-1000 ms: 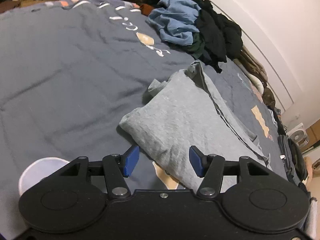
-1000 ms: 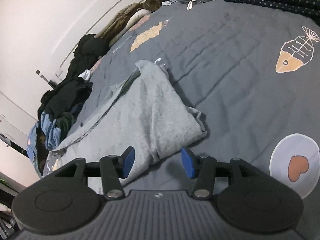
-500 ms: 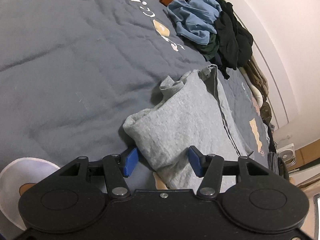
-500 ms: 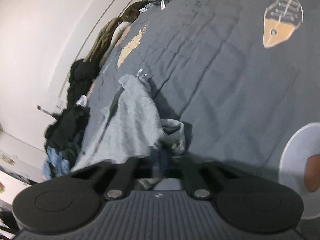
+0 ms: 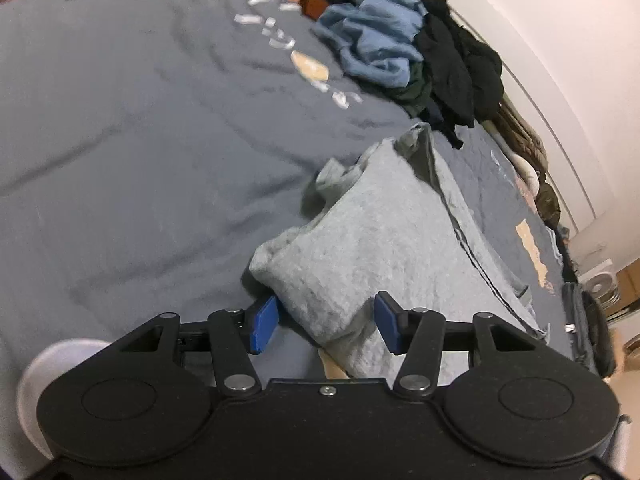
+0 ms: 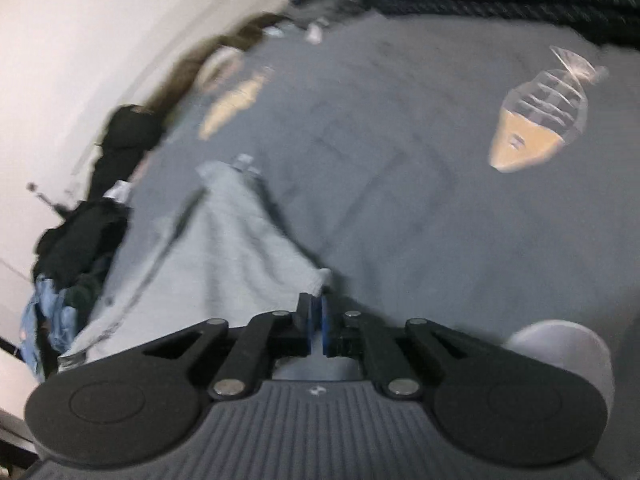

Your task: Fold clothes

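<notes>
A grey garment [image 5: 380, 248], partly folded, lies on the dark blue bedspread [image 5: 140, 140]. My left gripper [image 5: 326, 320] is open and straddles the garment's near folded corner. Its left blue pad rests by the cloth and the right pad stands just off it. In the blurred right wrist view the grey garment [image 6: 240, 248] runs away from my right gripper [image 6: 316, 316]. That gripper is shut on the garment's near corner. Its jaws are opening by a hair, with the cloth still pinched between the pads.
A heap of blue, black and green clothes [image 5: 400, 52] lies at the far side by the white wall [image 5: 560, 40], also seen as the heap [image 6: 88, 240] on the left. The bedspread [image 6: 400, 200] carries a fish print [image 6: 540, 124] and a pale round print [image 6: 560, 344].
My right gripper went from open in front of the garment's corner to shut on it. The left gripper slid in around the other corner, its jaws about as wide as before.
</notes>
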Action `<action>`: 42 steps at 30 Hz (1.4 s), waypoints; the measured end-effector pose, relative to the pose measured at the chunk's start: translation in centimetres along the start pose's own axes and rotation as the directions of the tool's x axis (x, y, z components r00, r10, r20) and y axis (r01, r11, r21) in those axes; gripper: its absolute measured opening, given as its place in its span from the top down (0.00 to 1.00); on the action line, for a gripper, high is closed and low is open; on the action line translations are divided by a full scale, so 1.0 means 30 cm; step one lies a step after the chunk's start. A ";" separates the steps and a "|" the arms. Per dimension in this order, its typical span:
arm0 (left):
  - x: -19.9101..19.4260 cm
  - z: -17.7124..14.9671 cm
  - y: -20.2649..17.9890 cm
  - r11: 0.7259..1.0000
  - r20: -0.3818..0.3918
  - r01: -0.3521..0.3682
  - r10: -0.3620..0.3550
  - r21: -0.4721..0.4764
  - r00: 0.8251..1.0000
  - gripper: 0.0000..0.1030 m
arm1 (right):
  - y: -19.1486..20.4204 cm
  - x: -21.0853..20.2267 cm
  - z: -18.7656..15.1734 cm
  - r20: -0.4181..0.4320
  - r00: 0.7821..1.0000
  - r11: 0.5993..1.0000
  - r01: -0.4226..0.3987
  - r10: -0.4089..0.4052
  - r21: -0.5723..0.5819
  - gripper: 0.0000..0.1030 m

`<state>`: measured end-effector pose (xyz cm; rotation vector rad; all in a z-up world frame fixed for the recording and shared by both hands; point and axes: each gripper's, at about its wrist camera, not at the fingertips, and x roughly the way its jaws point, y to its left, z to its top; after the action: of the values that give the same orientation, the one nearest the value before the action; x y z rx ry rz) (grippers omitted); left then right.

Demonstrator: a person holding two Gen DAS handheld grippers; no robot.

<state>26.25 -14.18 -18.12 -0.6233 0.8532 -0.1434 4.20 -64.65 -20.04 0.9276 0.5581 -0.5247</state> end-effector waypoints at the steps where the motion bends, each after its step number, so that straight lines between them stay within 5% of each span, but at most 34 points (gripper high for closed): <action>1: -0.015 0.004 -0.010 1.000 0.018 -0.002 0.002 0.014 1.000 0.50 | -0.005 -0.016 0.011 0.026 0.999 1.000 0.018 -0.018 -0.004 0.96; 8: -0.204 0.048 -0.108 0.999 0.133 -0.002 -0.003 0.041 0.991 0.32 | 0.000 -0.088 0.040 0.142 0.990 0.998 0.028 -0.020 -0.049 0.85; 11: -0.290 0.053 -0.198 0.983 0.195 -0.098 0.068 0.152 0.978 0.00 | 0.017 -0.071 0.019 0.133 0.990 0.996 0.054 -0.044 -0.076 0.70; 14: -0.281 0.006 -0.255 0.931 0.269 -0.140 0.047 0.336 0.962 0.00 | 0.049 -0.064 -0.002 0.115 0.993 0.993 0.042 -0.029 -0.113 0.58; 17: -0.169 -0.058 -0.264 0.873 0.221 -0.206 0.117 0.442 0.968 0.00 | 0.099 -0.054 -0.027 0.087 0.996 0.979 0.030 -0.013 -0.202 0.53; 19: -0.130 -0.100 -0.252 0.852 0.226 -0.203 0.102 0.484 0.969 0.00 | 0.125 -0.050 -0.044 0.077 0.997 0.968 0.026 -0.006 -0.249 0.51; 23: -0.075 -0.175 -0.243 0.861 0.216 -0.150 0.048 0.486 0.975 0.00 | 0.152 -0.054 -0.074 0.070 0.997 0.959 -0.002 0.023 -0.284 0.49; 30: 0.025 -0.316 -0.225 0.776 0.208 -0.206 0.098 0.596 0.973 0.00 | 0.171 -0.049 -0.107 0.032 0.998 0.951 -0.038 0.050 -0.307 0.46; 39: 0.038 -0.370 -0.182 0.745 0.223 -0.223 0.103 0.628 0.969 0.00 | 0.187 -0.046 -0.137 -0.010 0.997 0.950 -0.076 0.077 -0.302 0.44; 42: 0.039 -0.366 -0.175 0.755 0.212 -0.210 0.096 0.622 0.973 0.00 | 0.186 -0.056 -0.139 -0.014 0.996 0.949 -0.085 0.085 -0.303 0.44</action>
<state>19.55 -23.90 -21.32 0.0892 0.6283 -0.2179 5.59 -58.04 -17.67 0.6550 0.5786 -0.3482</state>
